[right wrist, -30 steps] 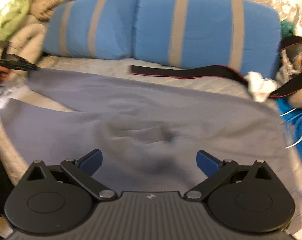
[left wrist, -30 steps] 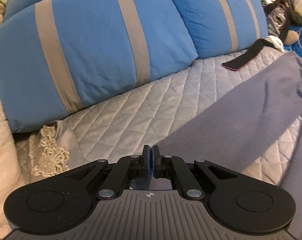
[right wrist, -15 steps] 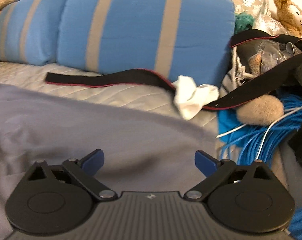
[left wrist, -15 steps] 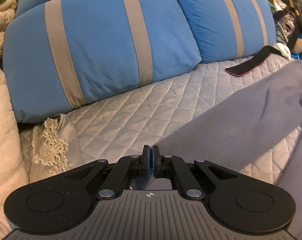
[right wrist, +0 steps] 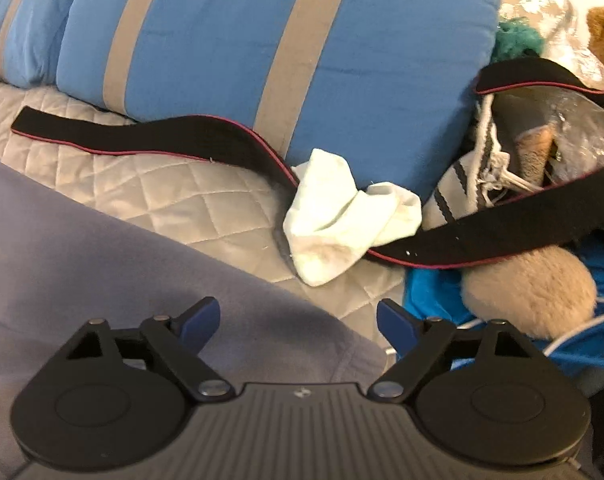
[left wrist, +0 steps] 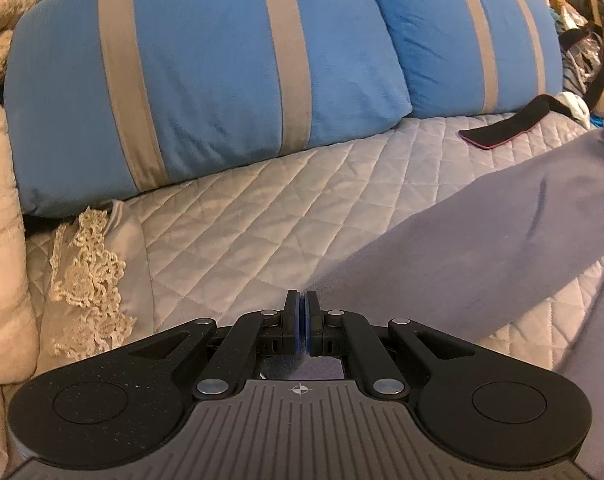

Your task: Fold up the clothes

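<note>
A grey garment (left wrist: pixel 462 240) lies spread across the quilted bed cover (left wrist: pixel 242 220), running from my left gripper away to the right. My left gripper (left wrist: pixel 302 300) is shut, with the garment's near corner pinched between its blue pads. In the right wrist view the same garment (right wrist: pixel 102 260) fills the lower left, and its far corner ends just under my right gripper (right wrist: pixel 298 320). That gripper's jaws are wide apart and closing. The cloth's edge lies below and between them, but the pads do not press on it.
Blue pillows with grey stripes (left wrist: pixel 202 80) (right wrist: pixel 342 60) line the back of the bed. A black strap with red trim (right wrist: pixel 162 136), a white sock (right wrist: pixel 334 224), a tan plush toy (right wrist: pixel 534 292) and blue cable (right wrist: pixel 582 344) crowd the right end. A lace-edged cushion (left wrist: pixel 86 276) sits at the left.
My right gripper has swept right along the garment to its far corner and sunk lower, its jaws narrowing a little. The left gripper has stayed shut in place, rolling slightly.
</note>
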Available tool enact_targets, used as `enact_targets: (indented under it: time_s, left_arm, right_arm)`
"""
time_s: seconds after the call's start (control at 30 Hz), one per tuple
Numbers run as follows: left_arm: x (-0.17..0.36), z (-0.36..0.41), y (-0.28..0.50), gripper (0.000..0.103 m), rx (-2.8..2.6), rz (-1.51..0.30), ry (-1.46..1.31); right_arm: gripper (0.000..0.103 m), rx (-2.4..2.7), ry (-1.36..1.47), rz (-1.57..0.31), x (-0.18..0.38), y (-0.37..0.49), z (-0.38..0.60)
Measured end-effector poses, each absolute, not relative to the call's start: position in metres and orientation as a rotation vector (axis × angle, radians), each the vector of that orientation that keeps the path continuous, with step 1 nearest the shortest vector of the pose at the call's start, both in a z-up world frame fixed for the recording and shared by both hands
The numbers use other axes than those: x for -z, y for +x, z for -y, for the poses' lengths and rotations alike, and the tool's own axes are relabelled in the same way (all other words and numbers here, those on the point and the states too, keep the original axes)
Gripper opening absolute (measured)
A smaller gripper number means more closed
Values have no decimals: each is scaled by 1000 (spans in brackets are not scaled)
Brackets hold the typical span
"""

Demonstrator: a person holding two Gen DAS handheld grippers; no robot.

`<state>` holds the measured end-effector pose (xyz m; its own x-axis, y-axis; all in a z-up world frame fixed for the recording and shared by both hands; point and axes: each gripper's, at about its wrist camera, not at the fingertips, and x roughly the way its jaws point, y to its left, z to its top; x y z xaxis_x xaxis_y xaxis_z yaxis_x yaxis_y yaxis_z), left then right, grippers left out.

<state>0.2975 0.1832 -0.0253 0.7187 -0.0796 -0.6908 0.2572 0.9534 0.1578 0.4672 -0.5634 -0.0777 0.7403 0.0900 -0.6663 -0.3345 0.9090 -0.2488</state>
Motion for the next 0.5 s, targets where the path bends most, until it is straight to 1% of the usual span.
enact_targets:
  time_s: [0.03, 0.07, 0.1, 0.13, 0.17, 0.27, 0.5]
  left_arm:
    - [26, -184, 298, 2, 184, -748, 249]
    - [27, -185, 299, 2, 183, -748, 246]
    - [27, -185, 299, 2, 183, -748, 244]
    - [27, -185, 299, 2, 184, -748, 245]
    - [27, -185, 299, 2, 188, -747, 251]
    - [24, -189, 295, 2, 190, -734, 255]
    - [13, -191, 270, 2, 204, -661, 254]
  right_arm:
    - [82, -253, -357, -708, 79, 471, 565]
    - [73, -269, -346, -719, 81, 474, 565]
    - [48, -285, -334, -734, 83, 478, 566]
    - [33, -298, -325, -752, 86, 481, 567]
    - [0, -309, -317, -772, 88, 483, 567]
    - [0, -303, -279, -742, 84, 476, 572]
    - [0, -255, -260, -652, 48, 432, 573]
